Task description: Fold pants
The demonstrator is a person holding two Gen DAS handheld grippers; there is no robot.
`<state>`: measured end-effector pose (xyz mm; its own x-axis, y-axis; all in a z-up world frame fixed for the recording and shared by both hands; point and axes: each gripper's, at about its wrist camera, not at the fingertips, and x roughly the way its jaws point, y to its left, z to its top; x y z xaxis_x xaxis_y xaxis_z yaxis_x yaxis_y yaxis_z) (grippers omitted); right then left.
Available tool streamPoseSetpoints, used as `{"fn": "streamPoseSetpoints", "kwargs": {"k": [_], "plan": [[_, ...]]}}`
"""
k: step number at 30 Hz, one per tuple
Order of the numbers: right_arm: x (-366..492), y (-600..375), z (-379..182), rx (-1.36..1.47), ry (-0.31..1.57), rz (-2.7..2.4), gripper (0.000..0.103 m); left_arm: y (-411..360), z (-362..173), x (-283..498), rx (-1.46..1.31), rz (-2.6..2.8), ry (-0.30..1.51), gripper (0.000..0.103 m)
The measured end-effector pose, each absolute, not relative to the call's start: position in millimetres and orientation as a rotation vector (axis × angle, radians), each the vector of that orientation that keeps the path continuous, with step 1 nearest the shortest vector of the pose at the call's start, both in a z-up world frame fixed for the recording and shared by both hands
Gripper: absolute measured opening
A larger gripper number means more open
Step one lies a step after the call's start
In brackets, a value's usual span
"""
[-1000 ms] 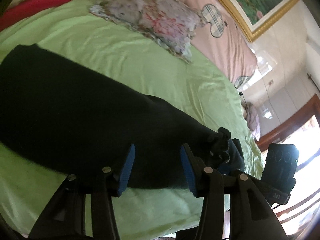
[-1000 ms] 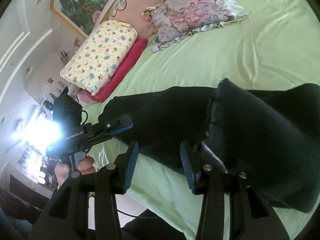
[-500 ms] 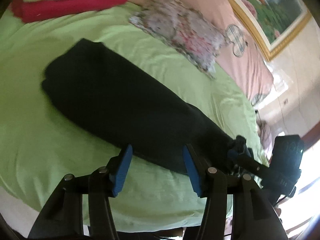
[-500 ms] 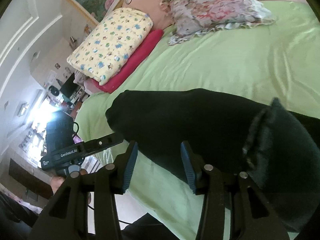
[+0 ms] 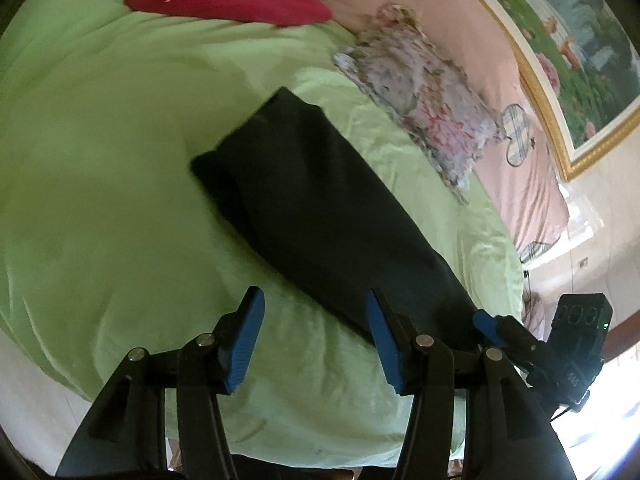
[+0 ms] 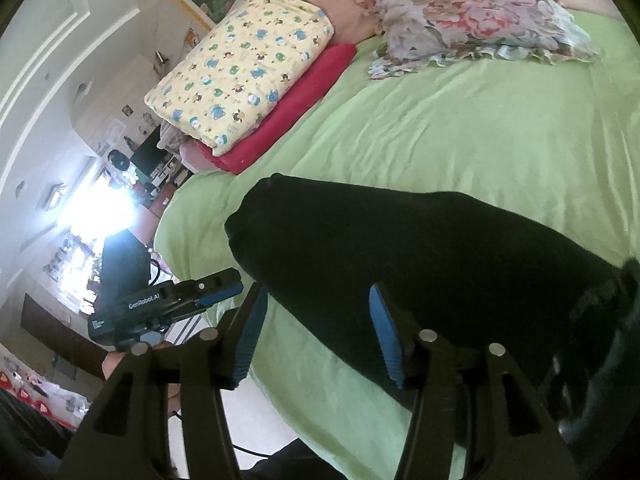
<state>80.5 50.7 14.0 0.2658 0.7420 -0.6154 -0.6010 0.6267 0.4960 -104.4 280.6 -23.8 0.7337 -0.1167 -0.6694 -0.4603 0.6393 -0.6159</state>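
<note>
Both claws have backed away from the black fabric pants [image 5: 320, 216], which now lie as one long narrow band on the light green bed sheet [image 5: 100, 200], running from 11 toward 4 o'clock in the left view. The left claw [image 5: 316, 340] and right claw [image 6: 316, 332] are released, holding nothing. A second ago the right claw carried a raised flap; that flap is down, so one fold looks finished

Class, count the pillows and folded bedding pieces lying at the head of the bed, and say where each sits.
3: a floral pillow on the green sheet, a yellow printed quilt stacked on a red one beside it. Others may lie out of view.
</note>
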Motion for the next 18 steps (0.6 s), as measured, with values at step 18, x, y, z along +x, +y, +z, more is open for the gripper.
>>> {"fn": "streamPoseSetpoints", "kwargs": {"k": [18], "plan": [[145.1, 140.8, 21.8, 0.012, 0.95, 1.022, 0.055, 316.8, -45.6, -88.7, -1.0, 0.263, 0.733, 0.054]]}}
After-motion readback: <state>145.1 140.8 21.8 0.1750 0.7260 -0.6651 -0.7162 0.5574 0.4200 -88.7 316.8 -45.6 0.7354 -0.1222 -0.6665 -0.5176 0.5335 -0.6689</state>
